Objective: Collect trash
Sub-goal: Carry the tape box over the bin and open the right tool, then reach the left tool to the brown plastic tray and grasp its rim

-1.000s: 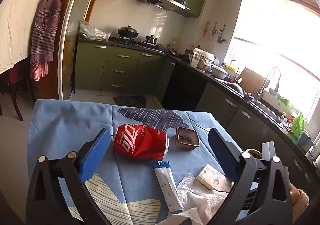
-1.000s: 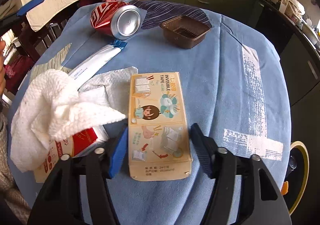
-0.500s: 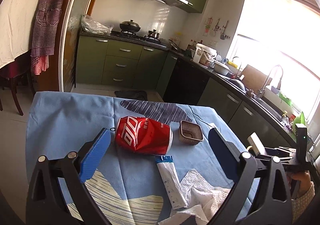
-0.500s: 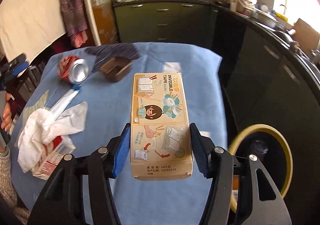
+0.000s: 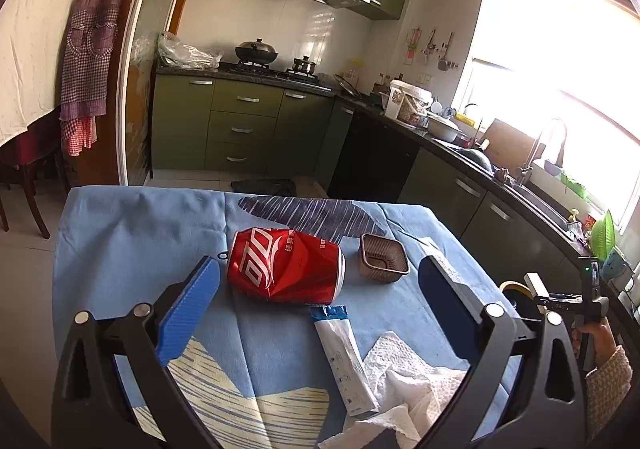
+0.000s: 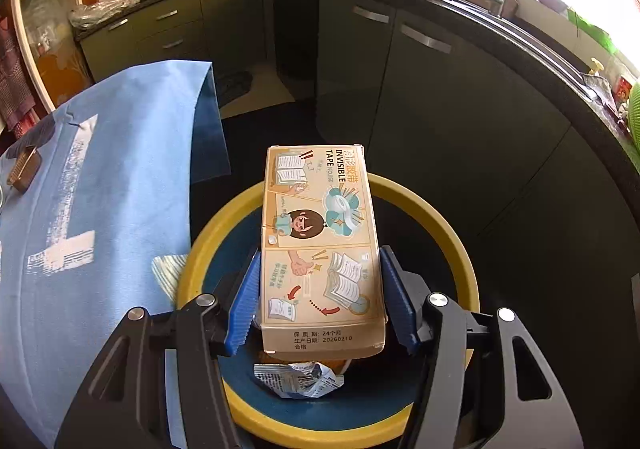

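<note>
My right gripper [image 6: 322, 301] is shut on a tan tape box [image 6: 320, 249] and holds it over the yellow-rimmed trash bin [image 6: 448, 233], which has a crumpled wrapper [image 6: 298, 379] inside. My left gripper [image 5: 316, 301] is open above the table, with a dented red soda can [image 5: 286, 267] lying between and just beyond its fingers. A white sachet [image 5: 344, 357], a crumpled white paper towel [image 5: 404, 389] and a small brown plastic tray [image 5: 383, 258] lie on the blue tablecloth [image 5: 132, 233]. The right gripper also shows far right in the left wrist view [image 5: 560, 297].
The table's right edge [image 6: 188, 185] hangs beside the bin. Dark green kitchen cabinets [image 6: 440, 97] run behind the bin and along the back wall [image 5: 240, 125]. A chair [image 5: 24, 177] stands at the far left.
My right gripper has carried the tape box off the table, to the right, to above the bin. My left gripper has edged slightly closer to the can.
</note>
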`<state>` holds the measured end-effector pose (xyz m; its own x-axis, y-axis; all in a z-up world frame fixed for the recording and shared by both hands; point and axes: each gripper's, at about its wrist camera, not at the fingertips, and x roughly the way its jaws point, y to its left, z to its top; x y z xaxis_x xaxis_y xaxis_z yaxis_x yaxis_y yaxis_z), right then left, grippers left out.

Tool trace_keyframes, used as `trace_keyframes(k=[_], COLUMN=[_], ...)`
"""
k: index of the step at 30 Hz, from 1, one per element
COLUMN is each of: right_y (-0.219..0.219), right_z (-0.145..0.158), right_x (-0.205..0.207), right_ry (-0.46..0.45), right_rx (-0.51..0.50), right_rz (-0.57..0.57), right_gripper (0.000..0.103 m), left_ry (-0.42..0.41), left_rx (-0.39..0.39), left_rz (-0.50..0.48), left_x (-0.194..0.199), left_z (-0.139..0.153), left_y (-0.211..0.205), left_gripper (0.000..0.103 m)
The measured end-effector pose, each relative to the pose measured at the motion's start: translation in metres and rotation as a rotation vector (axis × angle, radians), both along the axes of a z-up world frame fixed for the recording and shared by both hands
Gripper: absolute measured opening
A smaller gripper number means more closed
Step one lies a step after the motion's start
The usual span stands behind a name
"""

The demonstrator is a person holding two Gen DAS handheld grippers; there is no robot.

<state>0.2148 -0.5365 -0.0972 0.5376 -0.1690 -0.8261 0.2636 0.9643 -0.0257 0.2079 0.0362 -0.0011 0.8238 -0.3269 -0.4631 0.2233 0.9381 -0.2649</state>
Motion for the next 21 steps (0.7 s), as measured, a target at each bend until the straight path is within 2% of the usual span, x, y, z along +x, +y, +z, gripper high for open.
trace_keyframes(k=[4,8,10,12,16,21], right_y=[-0.007,-0.007,-0.001,0.011,0.051,0.114], right_z=[-0.008,0.003,0.021,0.045,0.081,0.099], right_x=[0.003,-0.004,-0.013,-0.026,-0.037,-0.033], right_ry=[0.014,-0.025,-0.091,-0.211,-0.372,-0.485], right_rx=[0.015,0.007,0.025,0.069,0.103,0.083], right_rz=[-0.014,-0.034,-0.051,-0.053,0.000,0.115], right_gripper=[0.061,0.064,0.064,0.064,0.064,0.064], left_ry=[0.003,0.007,0.014,0.021,0.044,0.070], left_rx=[0.000,0.009,0.011,0.010,0.027,0.169], left_rz=[-0.004,-0.009,-0.013,-0.027,-0.049,-0.058], left_x=[0.000,0.001,0.001,0.001,-0.005,-0.028], left_z=[0.000,-0.001,-0.002,-0.002,0.004,0.014], left_y=[0.000,-0.002,-0.004,-0.007,-0.019,-0.051], left_gripper=[0.095,0.095,0.095,0.095,0.095,0.095])
